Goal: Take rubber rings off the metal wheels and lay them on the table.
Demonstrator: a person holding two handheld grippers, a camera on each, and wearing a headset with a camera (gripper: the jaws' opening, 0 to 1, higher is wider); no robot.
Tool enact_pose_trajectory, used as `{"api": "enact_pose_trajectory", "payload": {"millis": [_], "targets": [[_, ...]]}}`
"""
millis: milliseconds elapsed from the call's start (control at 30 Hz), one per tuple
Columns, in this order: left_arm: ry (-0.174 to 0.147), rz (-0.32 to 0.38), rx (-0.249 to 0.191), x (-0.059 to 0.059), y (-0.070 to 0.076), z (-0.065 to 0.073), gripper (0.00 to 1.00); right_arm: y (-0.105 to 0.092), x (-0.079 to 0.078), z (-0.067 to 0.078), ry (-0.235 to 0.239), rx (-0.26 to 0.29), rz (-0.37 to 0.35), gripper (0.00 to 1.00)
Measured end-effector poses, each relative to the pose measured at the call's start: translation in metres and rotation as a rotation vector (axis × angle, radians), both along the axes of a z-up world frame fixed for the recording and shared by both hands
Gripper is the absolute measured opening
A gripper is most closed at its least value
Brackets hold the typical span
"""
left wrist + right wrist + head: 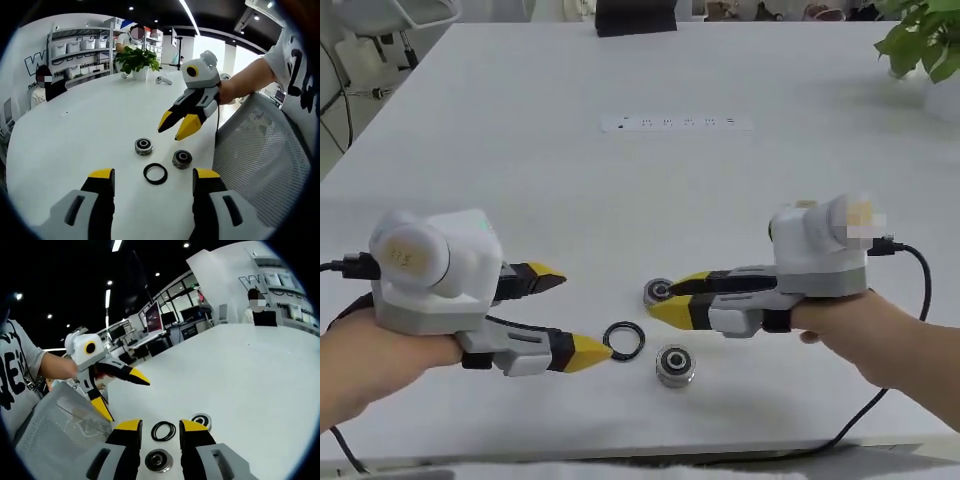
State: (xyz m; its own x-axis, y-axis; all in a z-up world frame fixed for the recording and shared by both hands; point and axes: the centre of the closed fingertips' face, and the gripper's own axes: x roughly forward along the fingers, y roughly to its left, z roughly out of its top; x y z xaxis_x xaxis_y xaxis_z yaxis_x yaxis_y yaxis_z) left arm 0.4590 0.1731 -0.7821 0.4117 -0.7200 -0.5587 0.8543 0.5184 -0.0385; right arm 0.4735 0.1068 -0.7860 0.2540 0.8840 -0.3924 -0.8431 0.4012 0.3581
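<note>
A black rubber ring (624, 340) (155, 173) (163, 430) lies flat and loose on the white table (650, 200). One metal wheel (674, 365) (182, 159) (158, 460) stands just right of it, nearer the front edge. A second metal wheel (658, 292) (144, 146) (201, 421) sits farther back, touching or just beside the right gripper's tips. My left gripper (568, 312) (153, 175) (125, 397) is wide open, left of the ring, holding nothing. My right gripper (665, 300) (180, 125) (160, 427) is open by a smaller gap and holds nothing, pointing left at the ring.
A white power strip (675, 123) lies mid-table, a potted plant (925, 40) at the far right corner. A black cable (920, 290) trails from the right gripper. A mesh chair (250, 150) is at the table's near edge (650, 455).
</note>
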Motion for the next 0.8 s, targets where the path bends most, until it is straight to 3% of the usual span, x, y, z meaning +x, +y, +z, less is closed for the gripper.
{"api": "enact_pose_trajectory", "payload": {"millis": [267, 800], "targets": [[-0.011, -0.001, 0.001, 0.0, 0.001, 0.002, 0.61, -0.008, -0.002, 0.01, -0.037, 0.012, -0.022, 0.34], [-0.025, 0.006, 0.003, -0.006, 0.001, 0.008, 0.64, -0.031, -0.005, 0.009, -0.1, -0.032, -0.026, 0.49]]}}
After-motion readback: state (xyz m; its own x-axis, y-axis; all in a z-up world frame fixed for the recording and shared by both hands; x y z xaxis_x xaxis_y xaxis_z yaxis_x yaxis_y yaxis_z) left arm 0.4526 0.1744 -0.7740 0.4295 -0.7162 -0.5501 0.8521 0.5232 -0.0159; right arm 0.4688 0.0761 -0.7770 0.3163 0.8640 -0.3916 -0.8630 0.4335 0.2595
